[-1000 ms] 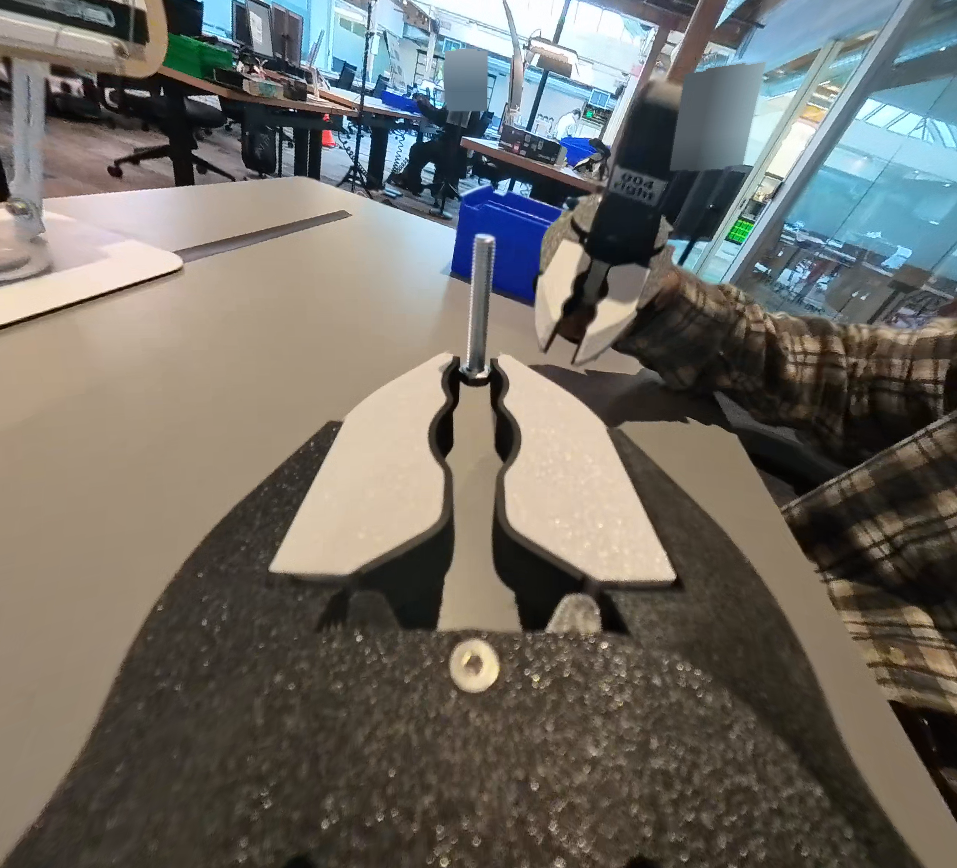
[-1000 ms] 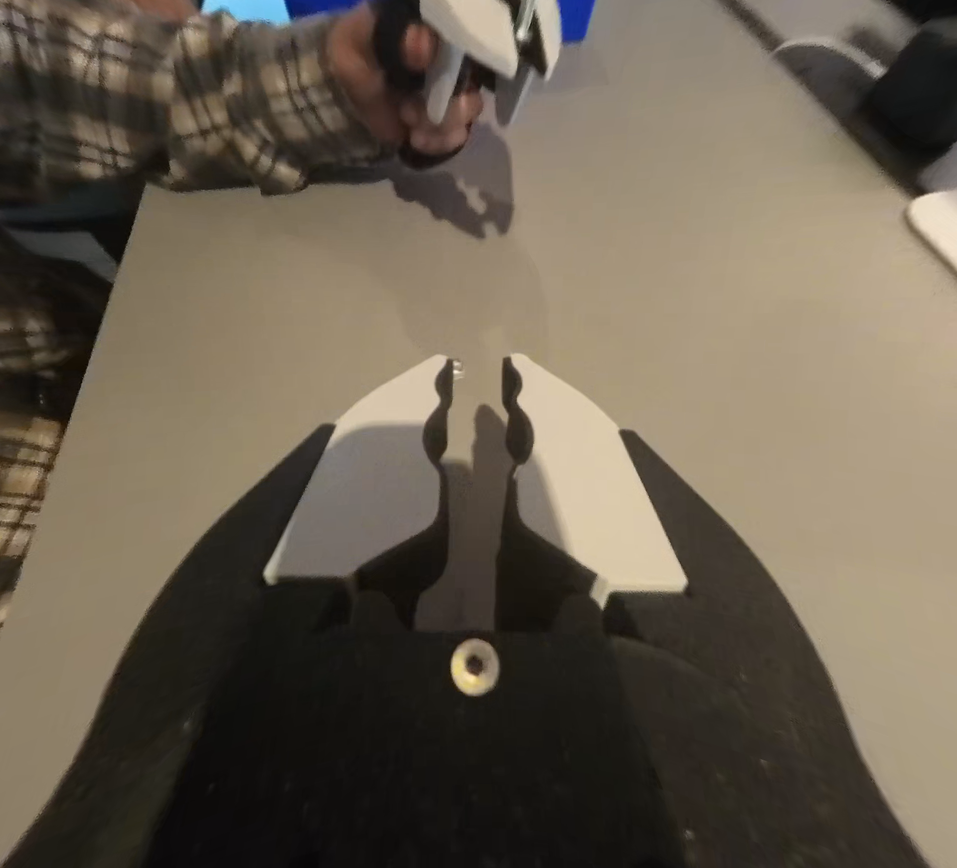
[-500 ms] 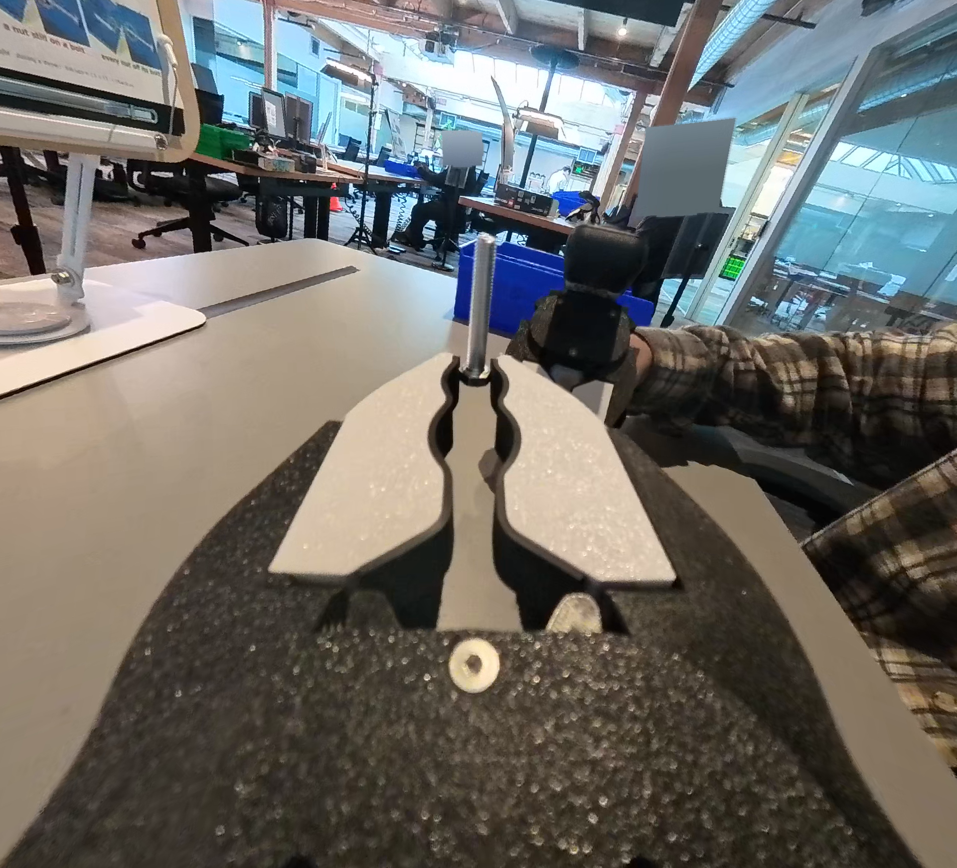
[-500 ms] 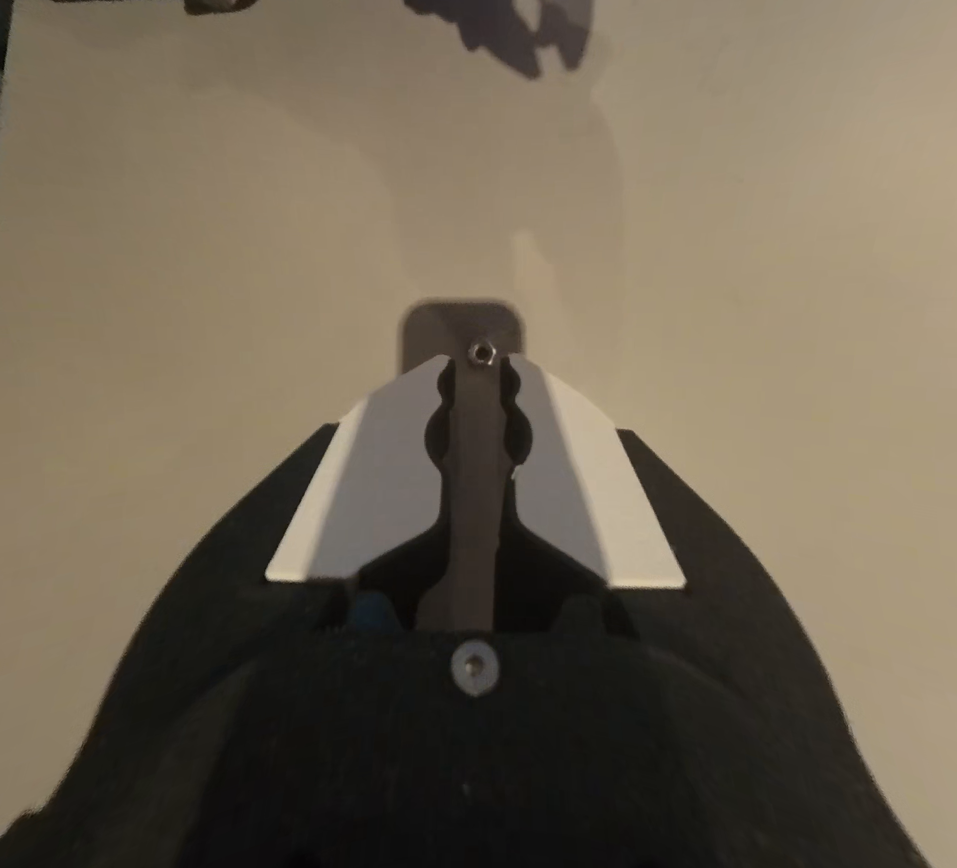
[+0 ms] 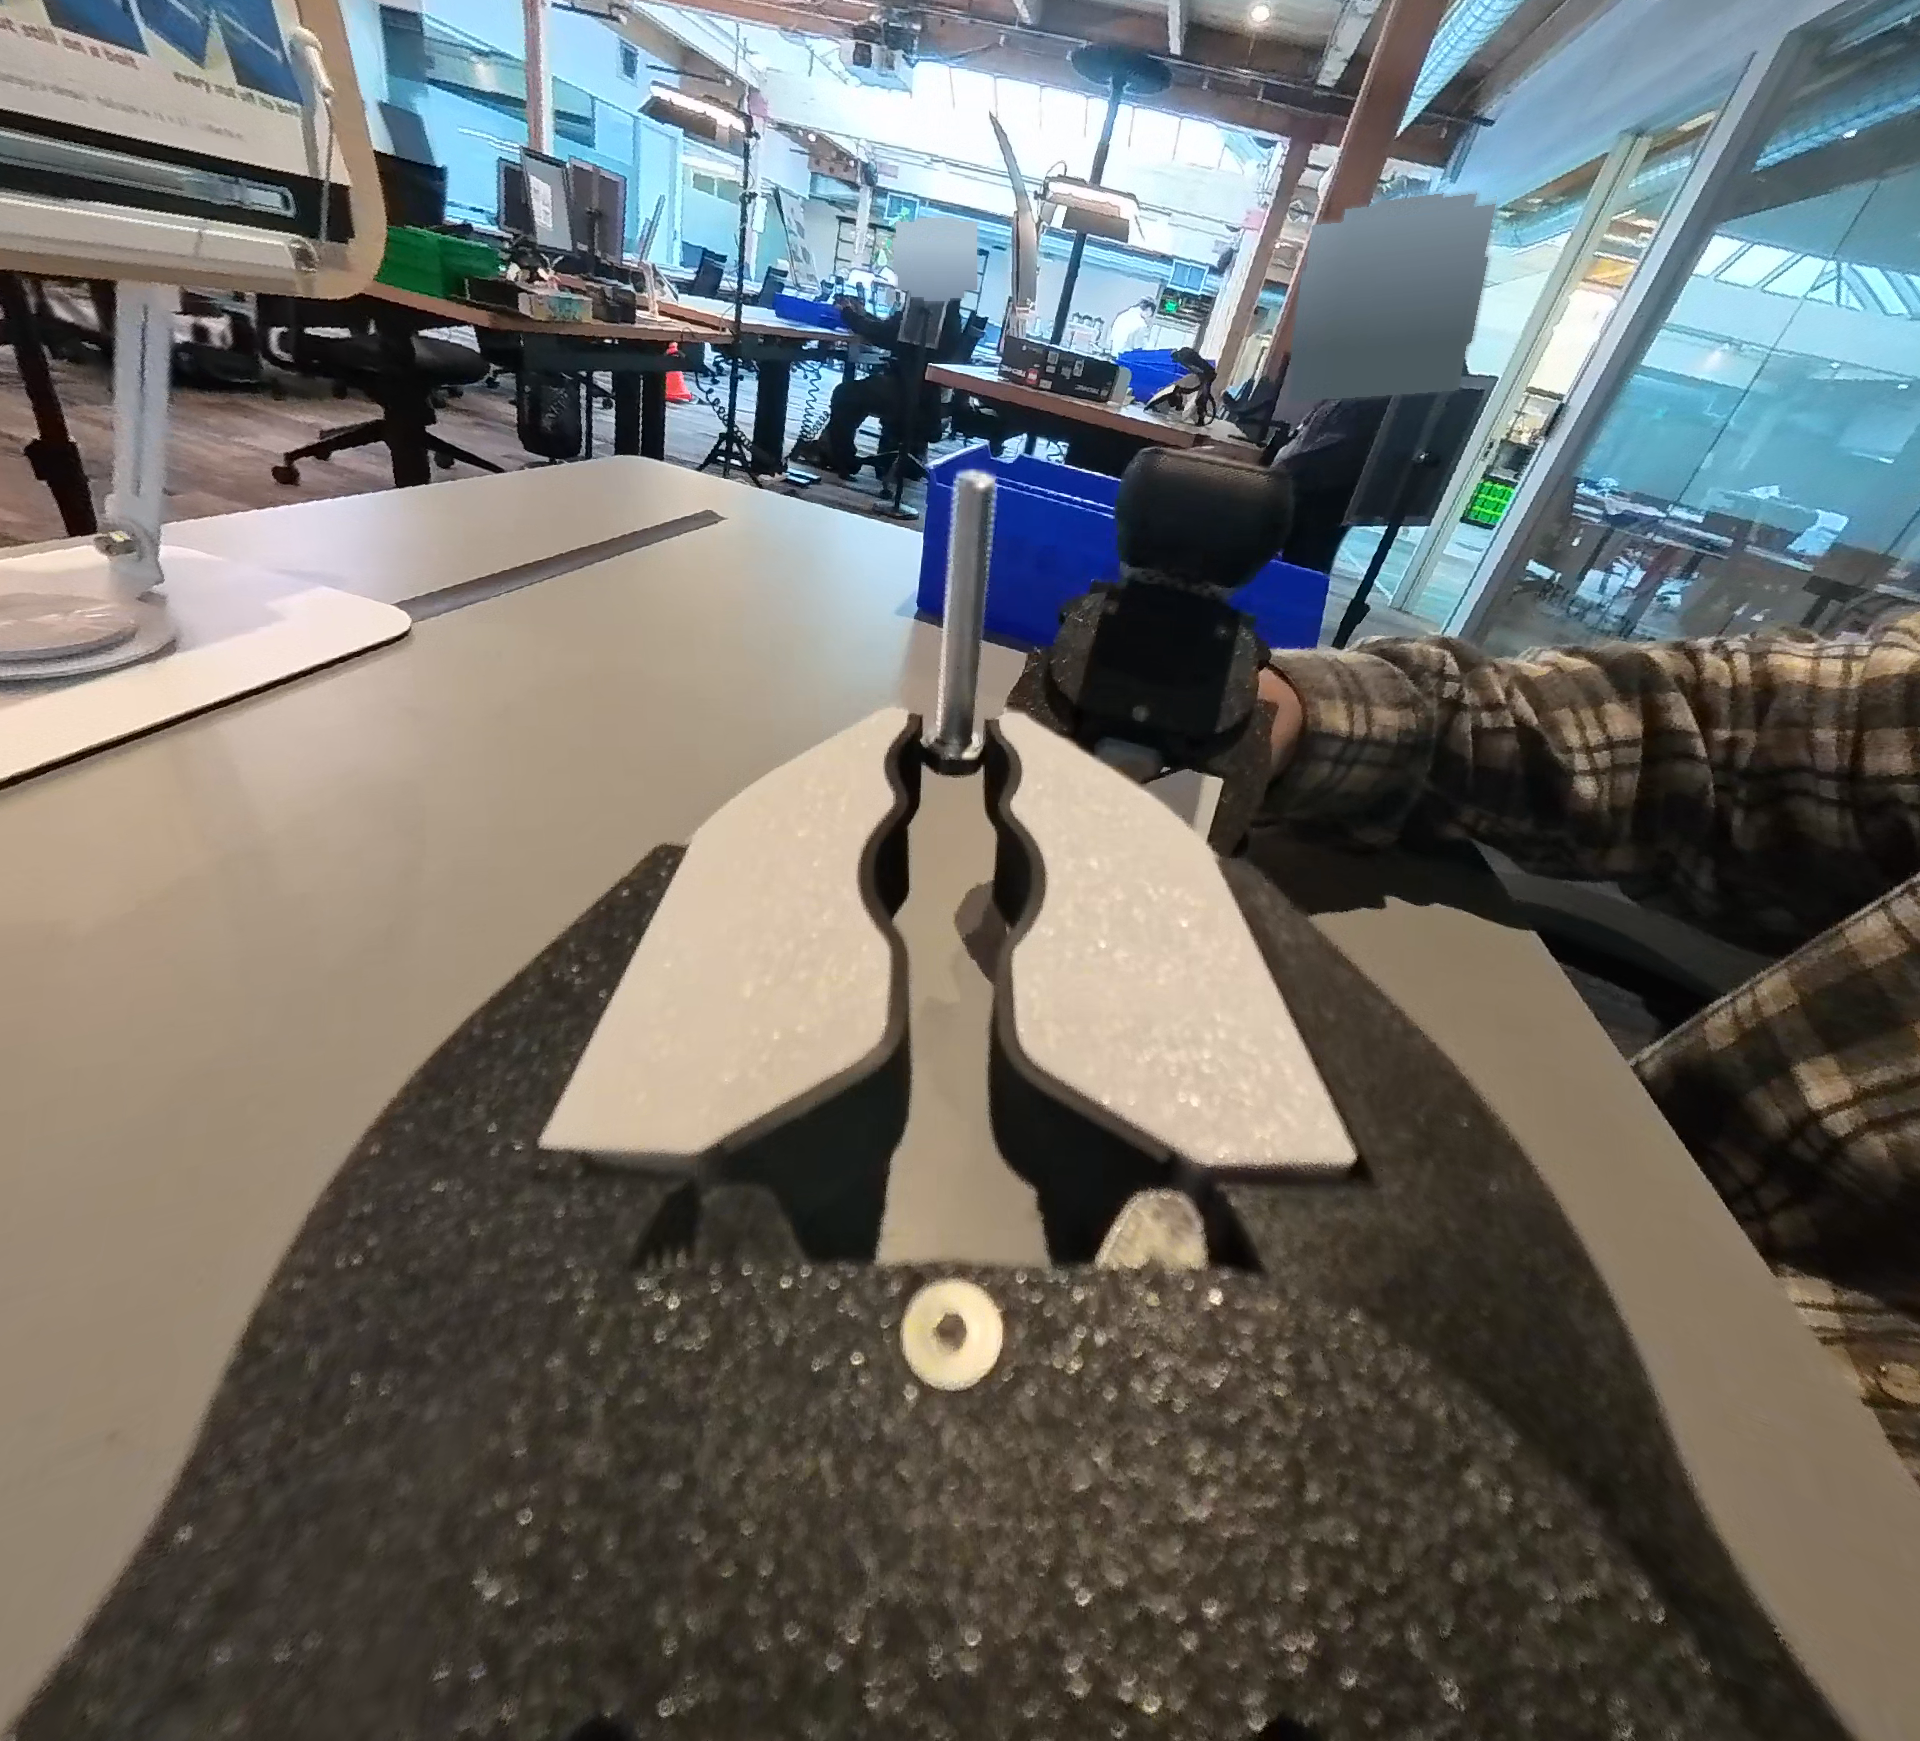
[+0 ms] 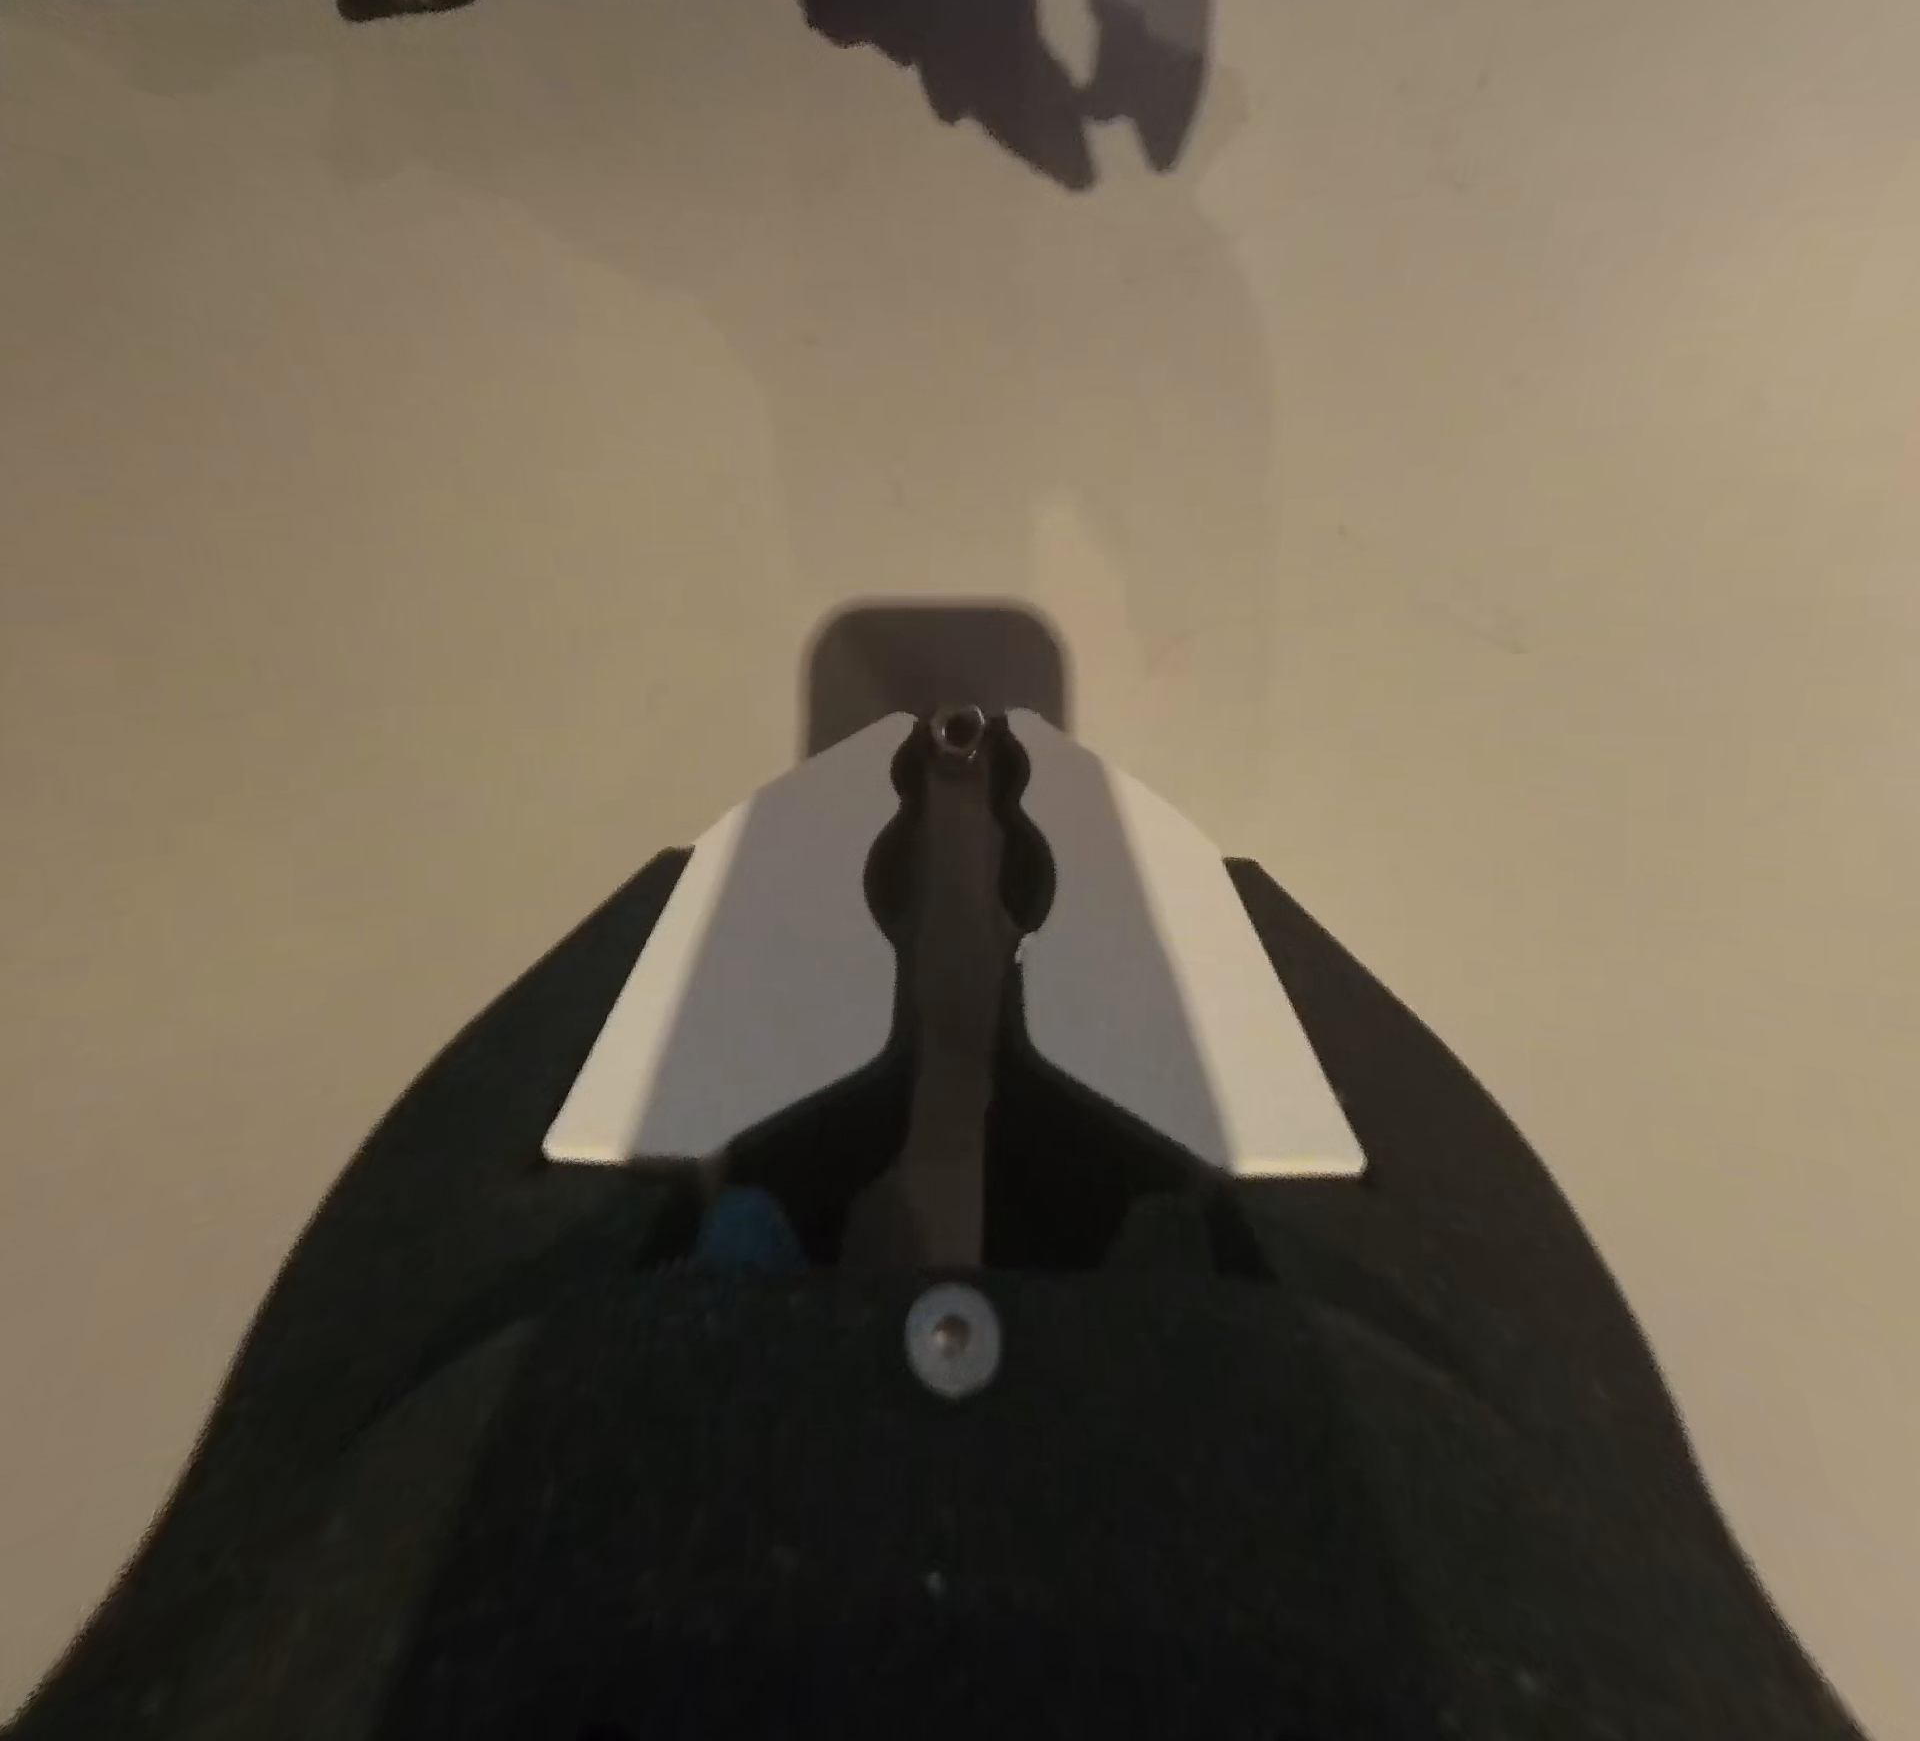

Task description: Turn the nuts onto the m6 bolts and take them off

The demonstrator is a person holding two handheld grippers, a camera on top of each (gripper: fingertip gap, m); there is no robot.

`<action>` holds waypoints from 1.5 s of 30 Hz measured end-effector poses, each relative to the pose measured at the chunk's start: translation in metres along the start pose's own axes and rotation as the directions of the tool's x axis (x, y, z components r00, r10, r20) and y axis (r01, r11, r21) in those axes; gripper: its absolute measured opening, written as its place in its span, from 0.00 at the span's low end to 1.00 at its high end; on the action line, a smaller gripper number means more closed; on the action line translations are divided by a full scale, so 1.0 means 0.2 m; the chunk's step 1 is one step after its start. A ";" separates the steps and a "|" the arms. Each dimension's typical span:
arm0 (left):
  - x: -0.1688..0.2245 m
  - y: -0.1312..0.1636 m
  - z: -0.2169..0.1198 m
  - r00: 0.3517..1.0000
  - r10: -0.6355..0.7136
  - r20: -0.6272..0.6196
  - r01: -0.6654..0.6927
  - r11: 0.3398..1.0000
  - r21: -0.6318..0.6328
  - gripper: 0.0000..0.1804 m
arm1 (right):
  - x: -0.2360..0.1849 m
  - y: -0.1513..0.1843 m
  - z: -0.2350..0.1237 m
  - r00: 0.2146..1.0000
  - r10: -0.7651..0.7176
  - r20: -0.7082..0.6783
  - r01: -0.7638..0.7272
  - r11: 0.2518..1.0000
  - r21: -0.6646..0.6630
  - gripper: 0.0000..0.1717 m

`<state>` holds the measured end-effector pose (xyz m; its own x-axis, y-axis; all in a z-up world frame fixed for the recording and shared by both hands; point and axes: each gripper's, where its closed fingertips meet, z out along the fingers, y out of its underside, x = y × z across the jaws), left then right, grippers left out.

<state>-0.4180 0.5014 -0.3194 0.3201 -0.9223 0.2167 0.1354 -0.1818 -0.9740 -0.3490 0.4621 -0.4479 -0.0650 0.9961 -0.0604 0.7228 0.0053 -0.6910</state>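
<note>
My left gripper (image 5: 954, 749) is shut on the head of a silver M6 bolt (image 5: 962, 611) and holds it upright above the grey table (image 5: 416, 860). My right gripper (image 6: 956, 735) points straight down at the table, and its fingertips are closed on a small silver nut (image 6: 957, 733) that lies flat with its hole facing the camera. The right gripper also shows in the left wrist view (image 5: 1164, 683), just right of the bolt and low over the table, with its fingertips hidden behind my left finger. No nut shows on the bolt's thread.
A blue bin (image 5: 1049, 548) stands at the table's far edge behind the bolt. A white stand base (image 5: 156, 642) carrying a board sits at far left, with a dark slot (image 5: 561, 564) in the tabletop beside it. Plaid sleeves (image 5: 1558, 756) reach in from the right. The gap from one gripper's tips to the other's is roughly 15 centimeters.
My right gripper swung down from beside the bolt to the tabletop, and its fingers narrowed onto the nut. My left gripper kept hold of the bolt and tilted up slightly.
</note>
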 end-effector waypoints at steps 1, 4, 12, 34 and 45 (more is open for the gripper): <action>0.00 0.00 0.00 1.000 0.006 0.001 -0.006 1.000 -0.005 0.06 | 0.00 0.00 0.00 1.000 0.001 -0.001 -0.001 1.000 0.001 0.06; 0.01 0.01 0.01 1.000 0.013 0.001 -0.013 1.000 -0.014 0.06 | 0.00 0.00 -0.01 1.000 0.008 -0.012 -0.008 1.000 0.008 0.06; 0.07 0.06 0.07 0.998 0.056 -0.024 -0.058 0.995 -0.080 0.06 | 0.01 -0.19 -0.37 0.997 0.007 -0.078 -0.001 0.997 0.079 0.06; 0.21 0.15 0.17 0.990 0.113 -0.083 -0.126 0.975 -0.181 0.06 | -0.03 -0.70 -0.47 0.985 -0.175 0.002 0.174 0.982 0.078 0.06; 0.22 0.17 0.18 0.989 0.124 -0.083 -0.140 0.967 -0.212 0.06 | -0.04 -0.66 -0.43 0.983 -0.183 0.019 0.182 0.983 0.031 0.06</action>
<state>-0.3660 0.4666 -0.3403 0.2553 -0.9629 0.0875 -0.1121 -0.1194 -0.9865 -0.3849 0.4619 -0.2930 -0.2089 0.9765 0.0534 0.6775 0.1839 -0.7122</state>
